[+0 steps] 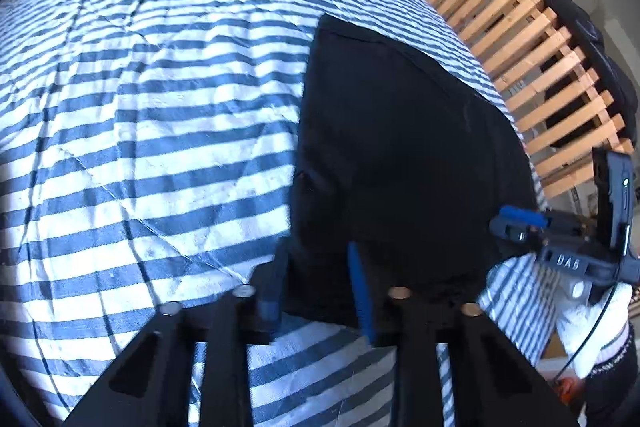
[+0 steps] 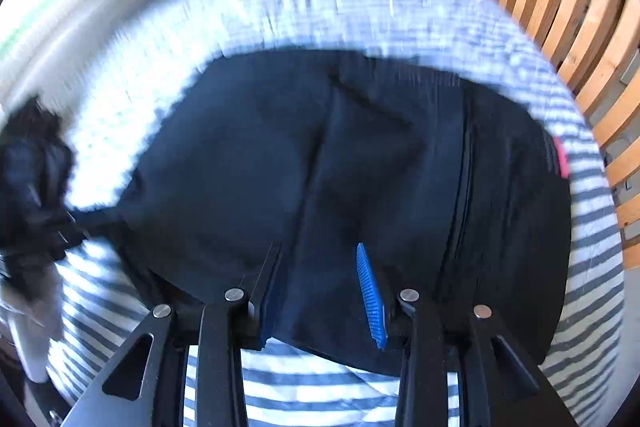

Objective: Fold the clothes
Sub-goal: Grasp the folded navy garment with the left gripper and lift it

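The left gripper (image 1: pixel 320 279) stands wide above the near edge of a dark navy folded fabric garment (image 1: pixel 404 155), which lies at the right edge of the blue-and-white striped bedspread (image 1: pixel 152 115). The right gripper (image 2: pixel 322 291) also gapes wide over that hem.

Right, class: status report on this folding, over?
Left gripper open at garment edge. Right gripper open over it. Garment flat on striped bedspread. Nothing in the way.

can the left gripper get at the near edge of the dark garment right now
Probably yes: the left gripper hangs with jaws open right over the near edge of the dark garment on the striped bedcover, with nothing between.
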Demonstrator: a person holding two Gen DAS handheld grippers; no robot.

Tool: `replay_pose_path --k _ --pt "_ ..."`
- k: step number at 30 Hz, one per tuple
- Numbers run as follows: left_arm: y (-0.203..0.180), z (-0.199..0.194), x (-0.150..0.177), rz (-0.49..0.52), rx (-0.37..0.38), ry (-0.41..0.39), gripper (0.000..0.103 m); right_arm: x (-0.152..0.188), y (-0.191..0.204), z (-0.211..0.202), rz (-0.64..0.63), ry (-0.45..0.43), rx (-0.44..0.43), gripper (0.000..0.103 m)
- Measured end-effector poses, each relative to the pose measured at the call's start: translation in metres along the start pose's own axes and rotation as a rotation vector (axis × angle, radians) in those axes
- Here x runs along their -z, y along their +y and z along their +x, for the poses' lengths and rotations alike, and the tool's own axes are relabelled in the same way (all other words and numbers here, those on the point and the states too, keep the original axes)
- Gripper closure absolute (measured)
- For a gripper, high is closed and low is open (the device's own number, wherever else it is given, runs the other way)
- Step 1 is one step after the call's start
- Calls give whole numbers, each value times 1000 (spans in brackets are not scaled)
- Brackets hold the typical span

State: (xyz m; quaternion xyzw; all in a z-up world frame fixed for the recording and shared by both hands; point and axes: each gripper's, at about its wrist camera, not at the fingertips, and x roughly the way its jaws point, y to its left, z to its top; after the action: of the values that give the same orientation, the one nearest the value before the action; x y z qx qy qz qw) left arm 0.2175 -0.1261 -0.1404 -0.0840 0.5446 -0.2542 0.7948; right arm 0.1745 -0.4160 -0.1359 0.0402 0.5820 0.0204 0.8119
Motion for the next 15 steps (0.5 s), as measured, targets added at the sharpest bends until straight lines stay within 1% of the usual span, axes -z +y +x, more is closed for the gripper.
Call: replay_pose_path --k 1,2,3,4,5,7,8,10,12,13,15 --pt "0 -3 -1 -13 14 -17 95 -1 -1 3 -3 -1 6 70" --pt "0 -8 -2 -21 29 -37 95 -7 -3 3 11 -8 2 70" --pt "-3 -14 -2 -19 28 -62 96 -11 -5 -1 36 -20 -26 70" --pt "-9 -21 -2 -2 16 -92 96 -17 -8 -8 74 -39 -84 70" --pt "-16 -27 -3 20 13 -118 96 -22 -8 -13 93 -48 -114 70" --pt "-36 -42 -1 78 9 -173 97 -40 -1 -26 112 -66 -177 65" --pt "-45 -46 -1 98 11 -188 97 -50 3 -32 109 -73 -200 64" --pt "-63 -50 -1 125 37 -208 97 -71 19 -42 99 -88 -246 59" --pt "-78 -52 0 134 65 -216 97 -90 43 -53 69 -85 -300 52" --pt "-85 -52 0 139 78 -217 97 -98 55 -56 43 -78 -319 51" --pt "-91 -53 0 147 96 -221 97 -107 76 -59 2 -60 -312 51"
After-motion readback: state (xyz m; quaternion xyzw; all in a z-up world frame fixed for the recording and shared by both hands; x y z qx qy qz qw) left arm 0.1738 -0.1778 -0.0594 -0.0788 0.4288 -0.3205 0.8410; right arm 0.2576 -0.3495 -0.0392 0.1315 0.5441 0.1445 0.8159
